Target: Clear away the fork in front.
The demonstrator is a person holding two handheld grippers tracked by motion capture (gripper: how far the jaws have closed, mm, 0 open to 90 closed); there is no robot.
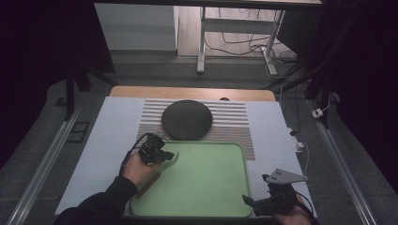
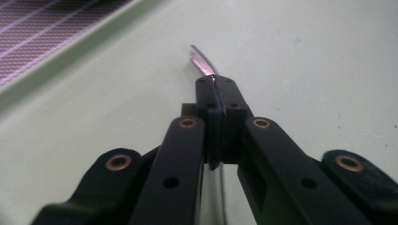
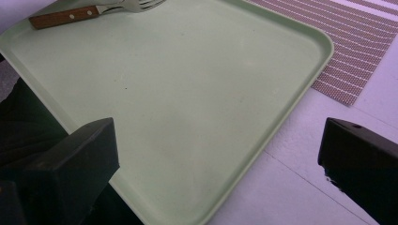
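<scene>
A fork with a wooden handle (image 1: 148,184) lies slanted at the left edge of the pale green tray (image 1: 211,183). Its handle (image 3: 63,16) and metal tines (image 3: 143,4) show at the top left of the right gripper view. My left gripper (image 1: 168,156) is low over the tray's left side, shut on the fork's thin metal part (image 2: 202,61), which sticks out edge-on past the closed jaws (image 2: 216,86). My right gripper (image 1: 248,200) rests at the tray's near right corner, jaws wide apart (image 3: 220,154) with nothing between them.
A dark round plate (image 1: 187,119) sits on a striped placemat (image 1: 234,122) just beyond the tray. The placemat (image 3: 356,42) also shows past the tray's rim (image 3: 324,47). A pale cloth (image 1: 112,126) covers the table.
</scene>
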